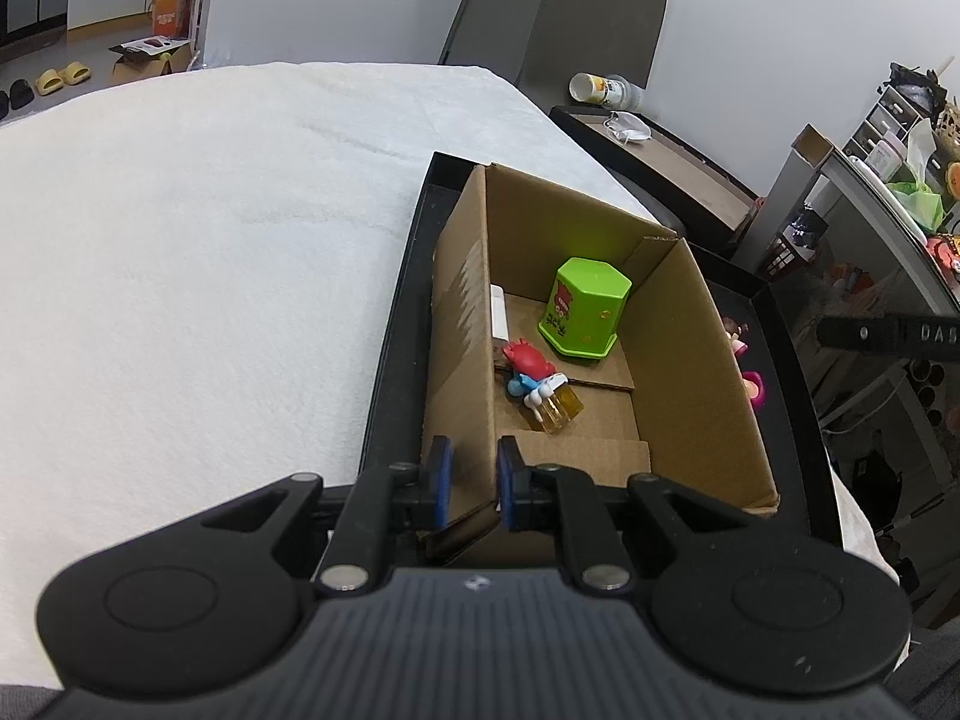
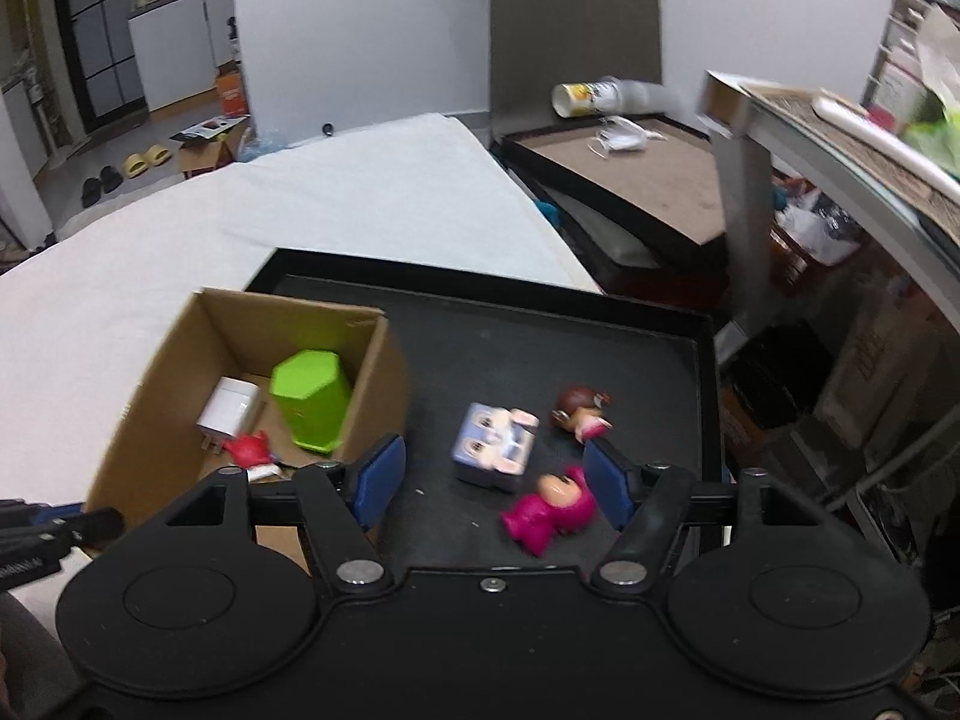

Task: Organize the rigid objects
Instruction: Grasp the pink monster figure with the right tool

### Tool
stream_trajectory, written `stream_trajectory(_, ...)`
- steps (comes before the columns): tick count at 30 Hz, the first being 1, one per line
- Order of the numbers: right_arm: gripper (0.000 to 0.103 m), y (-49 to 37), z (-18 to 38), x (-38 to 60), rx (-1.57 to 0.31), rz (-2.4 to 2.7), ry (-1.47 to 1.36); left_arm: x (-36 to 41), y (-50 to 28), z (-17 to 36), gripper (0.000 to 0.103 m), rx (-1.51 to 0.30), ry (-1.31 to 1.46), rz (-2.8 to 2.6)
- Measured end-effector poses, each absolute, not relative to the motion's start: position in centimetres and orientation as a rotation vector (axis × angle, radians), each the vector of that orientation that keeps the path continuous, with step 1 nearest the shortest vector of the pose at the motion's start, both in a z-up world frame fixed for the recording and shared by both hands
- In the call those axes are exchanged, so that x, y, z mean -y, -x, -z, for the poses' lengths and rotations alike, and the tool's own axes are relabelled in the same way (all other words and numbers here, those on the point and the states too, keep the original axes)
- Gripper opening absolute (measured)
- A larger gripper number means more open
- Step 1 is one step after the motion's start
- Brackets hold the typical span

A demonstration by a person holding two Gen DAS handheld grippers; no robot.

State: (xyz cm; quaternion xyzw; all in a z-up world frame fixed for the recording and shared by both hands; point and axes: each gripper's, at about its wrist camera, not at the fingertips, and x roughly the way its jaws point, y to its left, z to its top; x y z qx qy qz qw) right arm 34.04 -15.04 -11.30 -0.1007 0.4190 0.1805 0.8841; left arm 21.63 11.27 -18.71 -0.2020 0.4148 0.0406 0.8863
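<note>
An open cardboard box [image 1: 690,360] stands in the left part of a black tray [image 1: 390,372]. Inside it are a green hexagonal container [image 1: 585,315], a white charger [image 1: 498,312], a red and blue figurine [image 1: 528,366] and a small yellow bottle [image 1: 561,411]. My left gripper [image 1: 475,471] is shut on the box's near wall. My right gripper [image 2: 492,456] hangs open over the tray [image 2: 600,348], right of the box [image 2: 156,384]. Below it lie a blue-white block toy [image 2: 495,447], a pink figurine [image 2: 549,507] and a brown-haired figurine [image 2: 582,411].
The tray rests on a table under a white cloth [image 1: 180,240]. To the right stand a second black tray with a brown board [image 2: 648,180], a toppled stack of cups [image 2: 600,96], a grey chair back [image 2: 576,30] and a cluttered shelf [image 2: 870,138].
</note>
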Motion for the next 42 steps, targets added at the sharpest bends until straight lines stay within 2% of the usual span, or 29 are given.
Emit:
stream_trajectory(21,0.065,-37.4,19.0,20.0,-0.987,-0.299,-0.01,-10.8,-22.0,18.9,0.014,-0.879,0.405,-0.113)
stream_trajectory(30,0.07,-39.2,21.0,20.8,-1.023,-0.267,-0.048,-10.6,-22.5,19.1,0.014,-0.892,0.393,-0.128)
stream_trajectory(32,0.078,-39.5,21.2,21.0,-1.025,-0.261,-0.062,-10.6,-22.5,19.1,0.014,-0.894,0.389,-0.13)
stream_trajectory(33,0.079,-39.6,21.2,21.0,-1.024,-0.257,-0.065,-10.5,-22.6,19.1,0.014,-0.895,0.388,-0.131)
stream_trajectory(40,0.078,-40.3,22.0,20.5,-1.037,-0.274,-0.079,-10.4,-22.6,19.1,0.014,-0.896,0.382,-0.131)
stream_trajectory(42,0.072,-40.3,22.3,20.4,-1.036,-0.28,-0.071,-10.4,-22.6,19.1,0.014,-0.897,0.377,-0.132)
